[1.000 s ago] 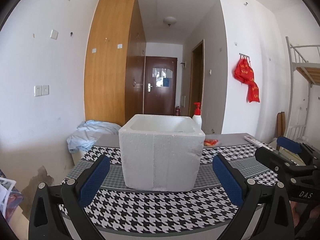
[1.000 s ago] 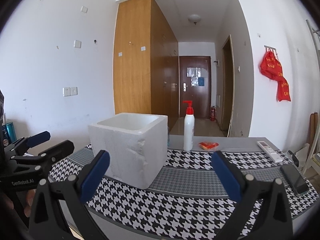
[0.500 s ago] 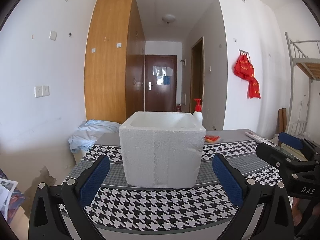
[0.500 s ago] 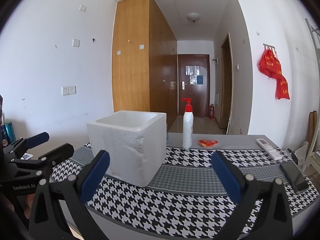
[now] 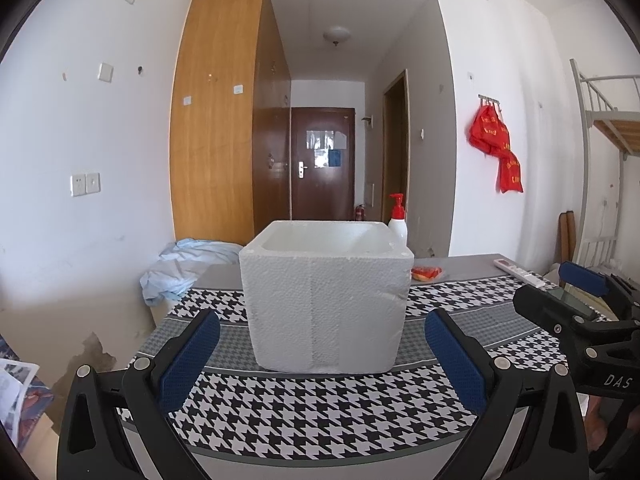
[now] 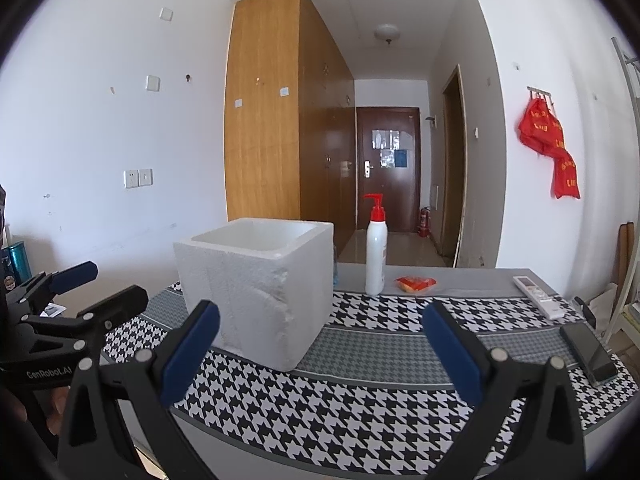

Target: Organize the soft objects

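Both held low at the near edge of the table (image 5: 320,420), level and facing the far wall: left gripper (image 5: 320,356) with jaws spread wide and nothing between them, right gripper (image 6: 320,354) likewise wide apart and empty. Dead ahead at 12 o'clock from the left gripper, a white foam box (image 5: 326,300), upright with its top open; inside hidden below the rim, so no telling whether anything soft lies in it. At 1 o'clock, half behind the box, a pump bottle (image 6: 376,256), and just beside that a small orange packet (image 6: 416,283) lying flat near the far edge. At 2 o'clock from the right gripper, a remote (image 6: 538,295) and, nearer, a phone (image 6: 588,354). At 10 o'clock from the left gripper, off the table's far corner, a rumpled pale blue cloth (image 5: 188,266) heaped up. Fits equally a box waiting to be filled and a box already filled with hidden contents; cloth and packet outside it, neither gripped.
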`<state>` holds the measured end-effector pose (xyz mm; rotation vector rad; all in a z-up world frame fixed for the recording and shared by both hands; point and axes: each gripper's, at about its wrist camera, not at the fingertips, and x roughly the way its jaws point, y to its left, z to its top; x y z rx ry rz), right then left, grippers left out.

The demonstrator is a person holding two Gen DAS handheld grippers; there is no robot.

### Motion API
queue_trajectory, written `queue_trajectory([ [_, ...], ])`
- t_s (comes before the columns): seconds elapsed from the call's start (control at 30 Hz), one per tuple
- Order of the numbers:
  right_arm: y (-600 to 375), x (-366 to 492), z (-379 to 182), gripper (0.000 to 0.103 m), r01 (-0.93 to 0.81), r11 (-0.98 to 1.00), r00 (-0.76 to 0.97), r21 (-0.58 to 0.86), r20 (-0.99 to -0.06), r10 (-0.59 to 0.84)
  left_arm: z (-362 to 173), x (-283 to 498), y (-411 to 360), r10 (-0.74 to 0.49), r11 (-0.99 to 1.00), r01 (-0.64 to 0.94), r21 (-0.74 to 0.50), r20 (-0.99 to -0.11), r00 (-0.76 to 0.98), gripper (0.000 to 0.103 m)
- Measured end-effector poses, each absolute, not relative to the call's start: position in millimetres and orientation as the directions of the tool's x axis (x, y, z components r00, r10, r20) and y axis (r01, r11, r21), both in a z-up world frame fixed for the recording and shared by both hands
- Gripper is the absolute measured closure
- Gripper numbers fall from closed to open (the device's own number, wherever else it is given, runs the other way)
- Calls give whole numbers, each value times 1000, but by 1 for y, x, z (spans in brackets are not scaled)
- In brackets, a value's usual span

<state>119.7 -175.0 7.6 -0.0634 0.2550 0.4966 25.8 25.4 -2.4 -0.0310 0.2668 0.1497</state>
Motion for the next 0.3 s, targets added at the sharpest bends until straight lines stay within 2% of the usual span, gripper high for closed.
queue_trajectory([
  [0.3, -175, 121, 7, 0, -479, 878, 848, 1, -260, 463, -2, 26, 24, 139, 989, -146, -8, -260, 956, 1],
])
